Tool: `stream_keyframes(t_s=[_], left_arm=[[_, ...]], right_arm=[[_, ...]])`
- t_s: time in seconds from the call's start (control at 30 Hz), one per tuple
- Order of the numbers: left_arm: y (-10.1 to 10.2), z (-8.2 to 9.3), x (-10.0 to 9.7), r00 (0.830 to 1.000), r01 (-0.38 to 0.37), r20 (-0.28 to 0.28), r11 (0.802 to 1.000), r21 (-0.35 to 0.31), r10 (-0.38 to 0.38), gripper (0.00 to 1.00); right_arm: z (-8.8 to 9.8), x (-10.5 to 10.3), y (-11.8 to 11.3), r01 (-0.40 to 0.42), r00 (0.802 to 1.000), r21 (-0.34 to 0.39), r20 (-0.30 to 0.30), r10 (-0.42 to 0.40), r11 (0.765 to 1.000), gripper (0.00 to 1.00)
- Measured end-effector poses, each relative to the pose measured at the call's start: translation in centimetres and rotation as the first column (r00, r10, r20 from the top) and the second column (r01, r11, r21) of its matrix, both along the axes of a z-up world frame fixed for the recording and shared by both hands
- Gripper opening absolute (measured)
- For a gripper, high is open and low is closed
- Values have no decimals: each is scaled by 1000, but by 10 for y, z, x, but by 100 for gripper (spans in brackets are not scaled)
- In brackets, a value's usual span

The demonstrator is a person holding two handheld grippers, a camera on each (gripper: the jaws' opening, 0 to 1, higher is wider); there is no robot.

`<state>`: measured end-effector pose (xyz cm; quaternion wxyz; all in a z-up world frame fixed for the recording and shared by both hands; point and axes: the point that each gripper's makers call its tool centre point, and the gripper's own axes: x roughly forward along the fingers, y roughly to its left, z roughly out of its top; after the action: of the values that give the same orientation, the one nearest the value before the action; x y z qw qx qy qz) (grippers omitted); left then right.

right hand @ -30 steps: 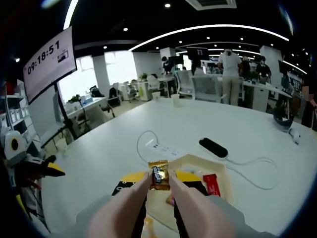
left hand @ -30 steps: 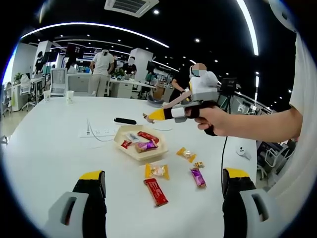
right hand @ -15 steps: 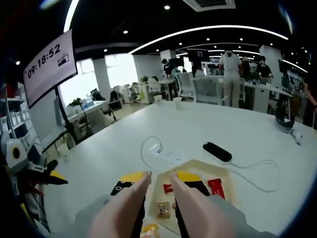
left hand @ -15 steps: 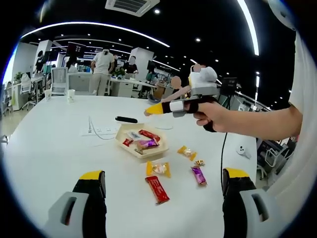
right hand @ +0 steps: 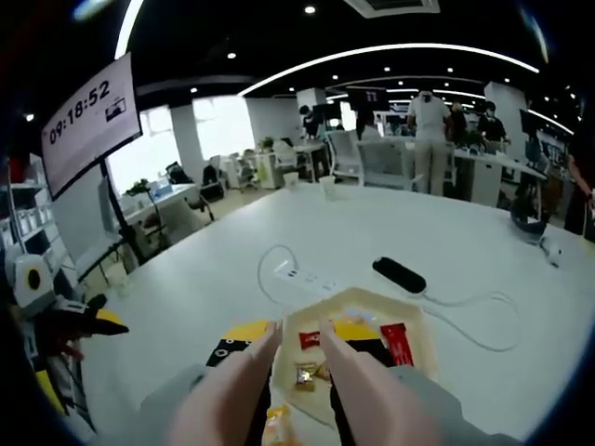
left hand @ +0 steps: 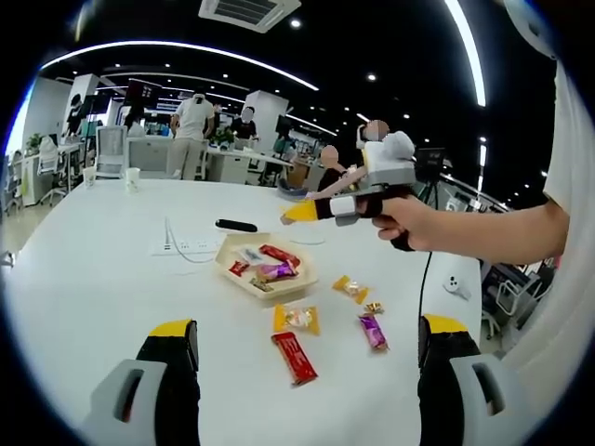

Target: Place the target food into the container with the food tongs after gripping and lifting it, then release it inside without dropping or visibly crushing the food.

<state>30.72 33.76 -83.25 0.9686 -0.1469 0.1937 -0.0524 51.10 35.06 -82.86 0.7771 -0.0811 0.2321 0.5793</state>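
Across white office surface, saw container point(right hand: 358, 294) at lower centre, gold-wrapped candy point(right hand: 305, 373) lying inside between parted, empty tongs point(right hand: 232, 390) on right gripper point(right hand: 299, 332). Judged that piece placed and released; noted loose candies point(left hand: 294, 359) outside. Found left gripper point(left hand: 307, 327) wide open, empty.

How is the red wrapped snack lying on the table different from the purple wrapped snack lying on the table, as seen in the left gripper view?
Colour: the red snack is red, the purple snack purple. Size: the red snack looks longer and wider than the purple snack. Place: the red snack lies nearer the camera, below the orange snack; the purple snack lies further right, below a small gold sweet. Both are sealed flat packets resting on the white table, outside the container.
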Motion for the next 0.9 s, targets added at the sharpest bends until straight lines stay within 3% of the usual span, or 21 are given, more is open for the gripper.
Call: stream_keyframes(t_s=[0.2, 0.3, 0.5, 0.9], left_arm=[[-2, 0, -1, 1000, 1, 1, 1000, -3, -1, 99], [-3, -1, -2, 1000, 2, -1, 1000, -4, -2, 99], [1, 1, 2, 1000, -4, 8, 1000, -4, 4, 99], [-4, -2, 8, 1000, 9, 9, 1000, -8, -9, 99]], right_arm=[[-5, -3, -11, -6, 1000, -14, -8, 6, 1000, 24], [-8, -11, -14, -32, 999, -23, -43, 31, 999, 24], [-9, -22, -17, -70, 997, -40, -28, 69, 997, 25], [-16, -38, -25, -49, 997, -63, -67, 44, 997, 27]])
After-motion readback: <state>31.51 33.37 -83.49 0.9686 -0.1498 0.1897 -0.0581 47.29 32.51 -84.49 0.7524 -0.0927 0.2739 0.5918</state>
